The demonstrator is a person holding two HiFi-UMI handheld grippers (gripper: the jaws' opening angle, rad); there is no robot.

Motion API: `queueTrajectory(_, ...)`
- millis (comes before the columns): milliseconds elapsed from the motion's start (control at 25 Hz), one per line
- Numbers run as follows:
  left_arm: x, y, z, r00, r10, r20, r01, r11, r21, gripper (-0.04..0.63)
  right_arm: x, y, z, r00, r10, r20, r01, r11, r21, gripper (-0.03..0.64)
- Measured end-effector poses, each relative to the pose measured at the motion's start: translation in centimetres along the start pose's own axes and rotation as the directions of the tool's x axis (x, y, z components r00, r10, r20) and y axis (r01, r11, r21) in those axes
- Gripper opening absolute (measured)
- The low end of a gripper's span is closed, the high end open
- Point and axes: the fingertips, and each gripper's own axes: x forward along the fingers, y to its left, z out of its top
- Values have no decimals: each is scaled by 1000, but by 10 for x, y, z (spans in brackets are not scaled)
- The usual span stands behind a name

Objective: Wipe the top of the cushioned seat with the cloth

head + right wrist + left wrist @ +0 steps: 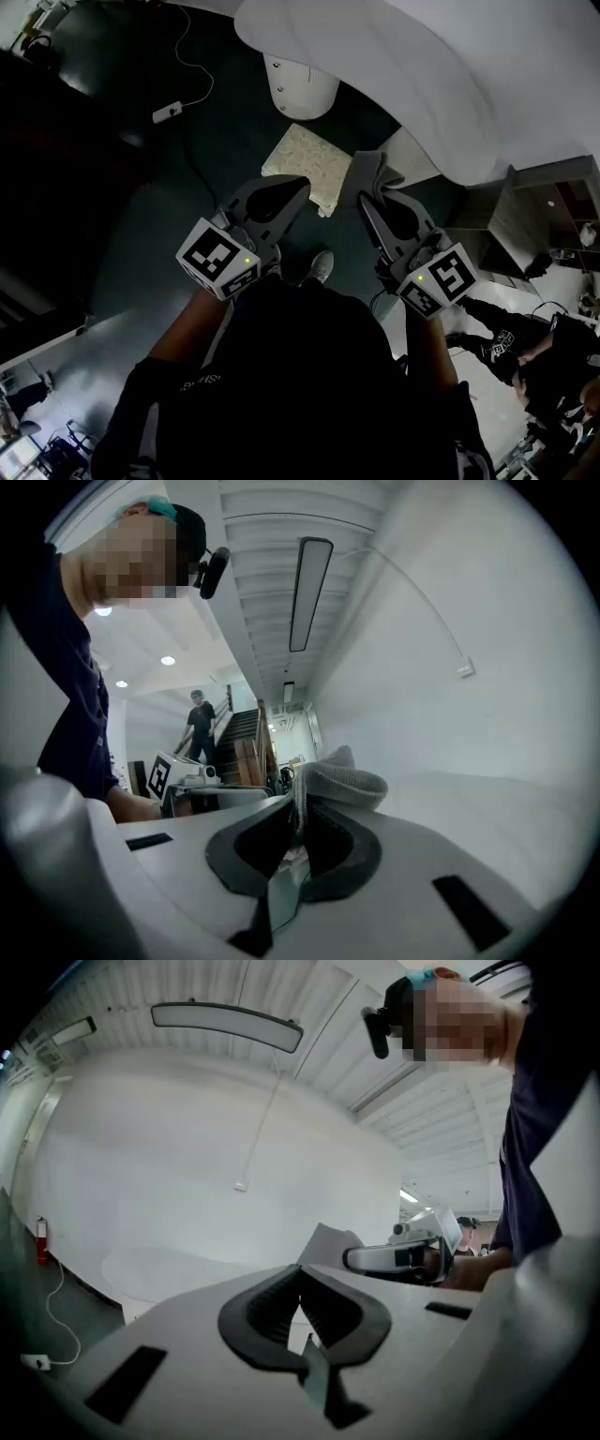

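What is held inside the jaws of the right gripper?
A folded grey knitted cloth, clamped in the right gripper; its lower part between the jaws is covered.

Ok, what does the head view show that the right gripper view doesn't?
Only the head view: the seat on the floor ahead of both grippers, and a power strip further off. Only the right gripper view: the jaws shut on the cloth seen close up, plus stairs with a person behind. Both: the cloth in the right gripper, and the left gripper beside it.
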Motion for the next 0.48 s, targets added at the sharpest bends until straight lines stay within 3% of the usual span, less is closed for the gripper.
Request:
queueTrajectory(160,1,0,-1,1000,1,0,-1,1000,4,8,-2,-5,-9,999,-9,-38,8,999,-37,32)
queueTrajectory(480,11,-4,-1,999,32,3,-32,999,12,8,-9,-12,-5,1000,22,-14,-22,999,-36,32)
